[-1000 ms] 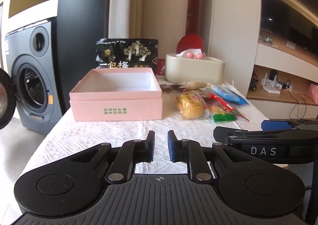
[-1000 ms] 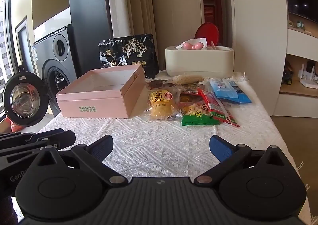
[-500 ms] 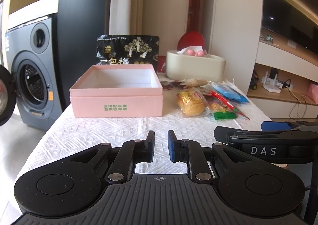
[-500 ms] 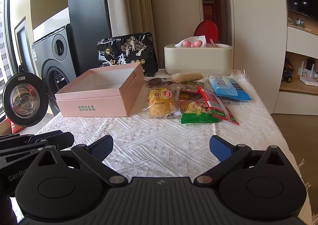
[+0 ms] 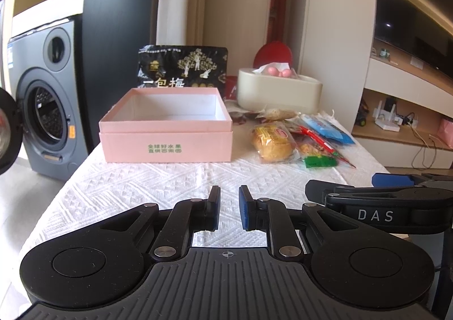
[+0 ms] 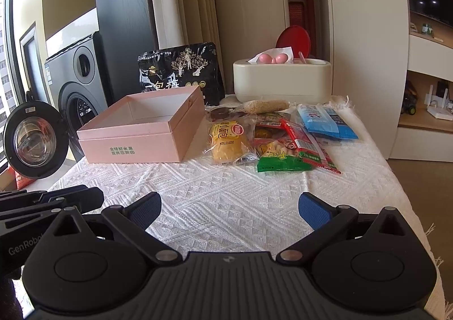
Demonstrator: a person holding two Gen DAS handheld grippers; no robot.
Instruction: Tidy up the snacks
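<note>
Snack packets point(image 6: 271, 139) crowd the tablecloth point(image 6: 226, 206) at one o'clock; bare cloth lies before the nearly closed, empty left gripper point(image 5: 229, 208) and the wide-open right gripper point(image 6: 229, 209).

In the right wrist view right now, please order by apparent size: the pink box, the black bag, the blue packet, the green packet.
1. pink box
2. black bag, partly hidden behind the box
3. blue packet
4. green packet, partly covered by other snacks, so its rank against the blue packet is unsure

Left wrist view: rides my left claw point(image 5: 229, 208), looking forward and slightly down across the tablecloth point(image 5: 158, 181). Right wrist view: the same from my right claw point(image 6: 229, 208). Shared, ahead of both: pink box point(image 5: 167, 133), snack packets point(image 6: 271, 139).
</note>
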